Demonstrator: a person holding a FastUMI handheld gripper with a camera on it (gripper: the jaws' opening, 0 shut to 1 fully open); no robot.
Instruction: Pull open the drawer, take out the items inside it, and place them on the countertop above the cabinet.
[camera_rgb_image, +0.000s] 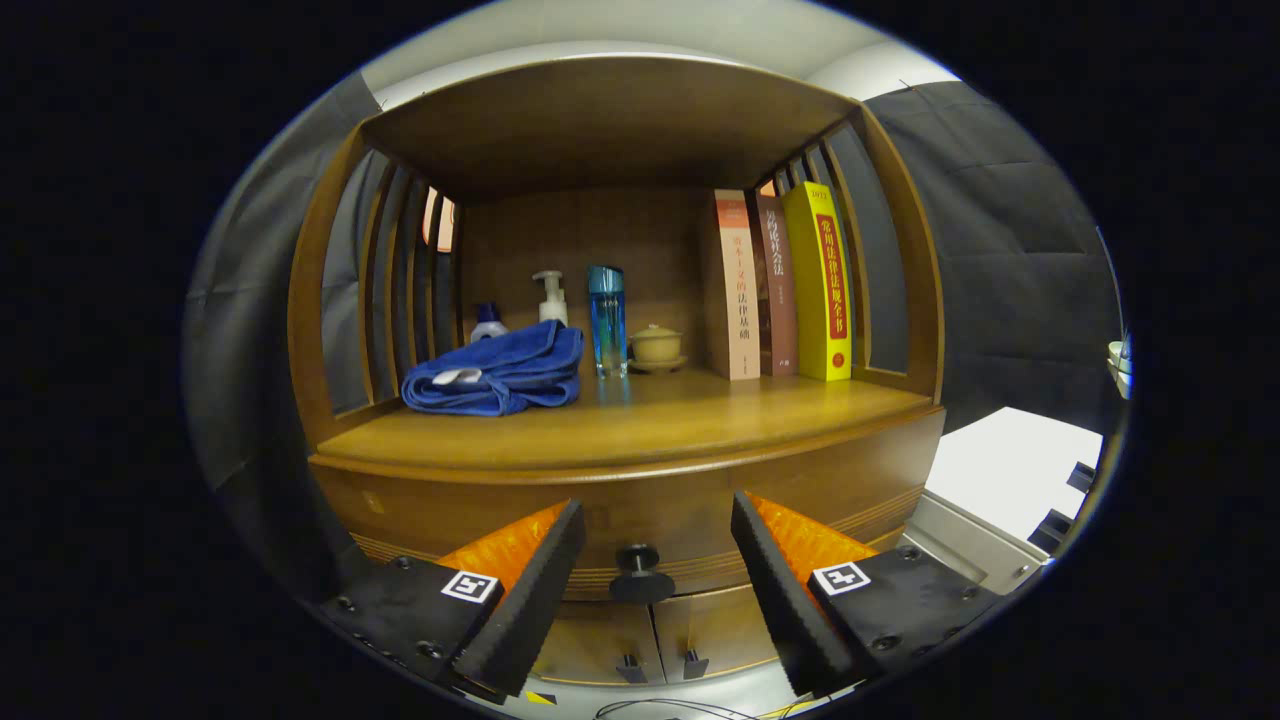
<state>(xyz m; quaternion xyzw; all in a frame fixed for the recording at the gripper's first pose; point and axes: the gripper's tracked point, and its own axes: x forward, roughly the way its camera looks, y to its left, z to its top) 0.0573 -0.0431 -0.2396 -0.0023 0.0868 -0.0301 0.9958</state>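
Gripper (657, 520) faces the front of a wooden cabinet (420, 505), fingers spread wide and gripping nothing. Drawer (840, 490) is closed; its round dark knob (641, 573) sits in the gap between the two fingers, touching neither. Drawer contents cannot be seen.

Countertop (640, 420) above the drawer, left to right:
- slatted wooden side panel (385, 290) of the cabinet's upper frame
- small bottle with a dark blue cap (489, 320), at the back, partly hidden by the towel
- folded blue towel (500, 372), lying flat toward the left front
- white pump bottle (551, 297), upright, just behind the towel's right end
- tall blue clear bottle (607, 320), upright, beside the pump bottle
- small tan lidded cup on a saucer (657, 345), near the back wall
- three books standing upright, touching one another: beige-and-orange book (731, 290), brown book (776, 290), yellow book (820, 285), the last against the right slatted panel.

Below the drawer: two lower cabinet doors (660, 630), closed, each with a small dark handle. Right of the cabinet: a white table surface (1000, 470).
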